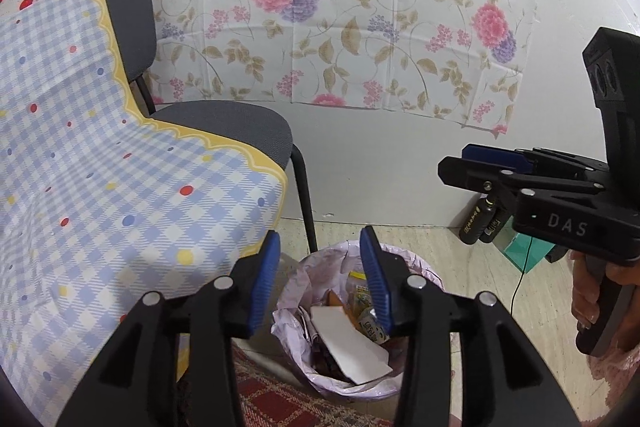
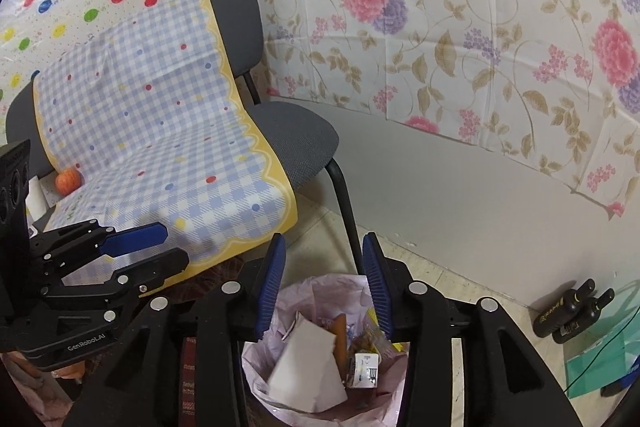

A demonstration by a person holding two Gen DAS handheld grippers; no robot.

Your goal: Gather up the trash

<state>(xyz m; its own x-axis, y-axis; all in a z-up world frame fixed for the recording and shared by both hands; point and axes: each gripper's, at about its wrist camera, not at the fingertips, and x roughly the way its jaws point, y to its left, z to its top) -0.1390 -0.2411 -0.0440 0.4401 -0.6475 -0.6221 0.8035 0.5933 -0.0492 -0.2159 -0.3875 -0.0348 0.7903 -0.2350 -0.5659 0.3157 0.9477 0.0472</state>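
Both grippers hover above a round bin lined with a pale pink plastic bag (image 1: 416, 267), which stands on the floor just beside the leg of a grey padded chair (image 1: 224, 131) draped with a blue checked cloth (image 1: 100, 187). The left gripper (image 1: 320, 287) has its blue-padded fingers spread with nothing between them; the right gripper (image 2: 324, 287) likewise. Inside the bin lie a white sheet of paper (image 2: 308, 367), a small printed carton (image 2: 364, 371) and orange scraps

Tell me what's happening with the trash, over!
Left gripper and right gripper both open, nothing between the pads. White paper lies in the lined bin below them. An orange sits on the chair. Nothing in the way.
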